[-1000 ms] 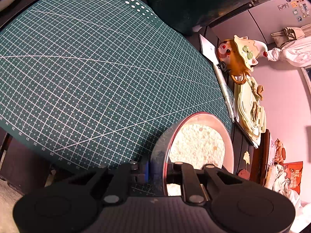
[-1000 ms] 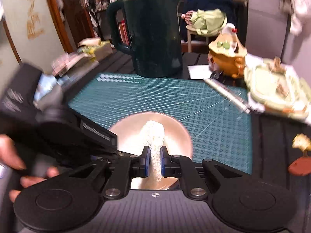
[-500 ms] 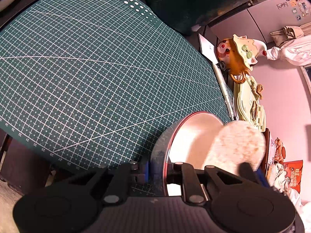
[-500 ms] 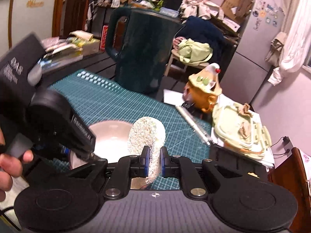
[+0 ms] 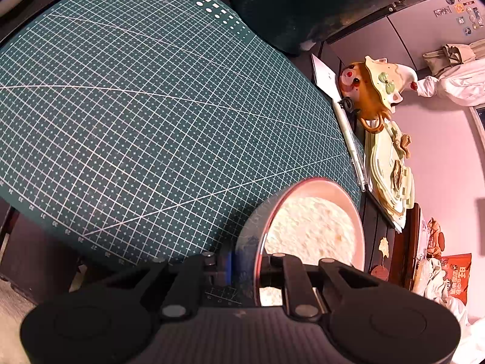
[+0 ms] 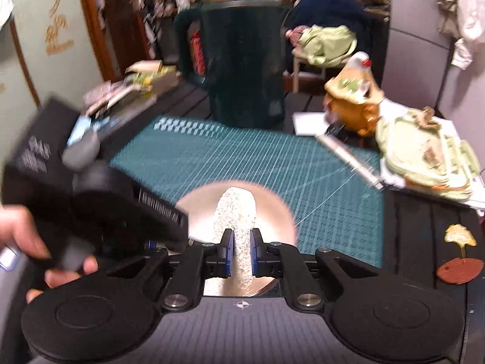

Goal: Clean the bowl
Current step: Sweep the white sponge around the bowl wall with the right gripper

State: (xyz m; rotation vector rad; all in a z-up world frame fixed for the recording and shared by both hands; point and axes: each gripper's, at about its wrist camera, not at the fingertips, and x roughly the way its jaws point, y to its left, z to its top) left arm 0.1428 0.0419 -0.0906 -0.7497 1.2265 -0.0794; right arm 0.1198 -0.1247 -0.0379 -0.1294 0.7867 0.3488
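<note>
Left gripper (image 5: 245,268) pinches the bowl (image 5: 348,203) rim; right gripper (image 6: 239,253) clamps the sponge (image 6: 235,212) inside. Hard scrubbing could wrench the rim free.

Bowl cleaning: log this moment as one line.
left gripper: shut on bowl rim | right gripper: shut on sponge | sponge: inside bowl | bowl: on green mat

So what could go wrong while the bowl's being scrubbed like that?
The left tool pinches only the rim of the pink ceramic bowl, so hard scrubbing might twist it loose. The white spongy scrubbing pad, clamped edge-on in the right tool, could slip out. The bowl also sits near the edge of the green gridded cutting mat, close to a silver craft knife.
</note>
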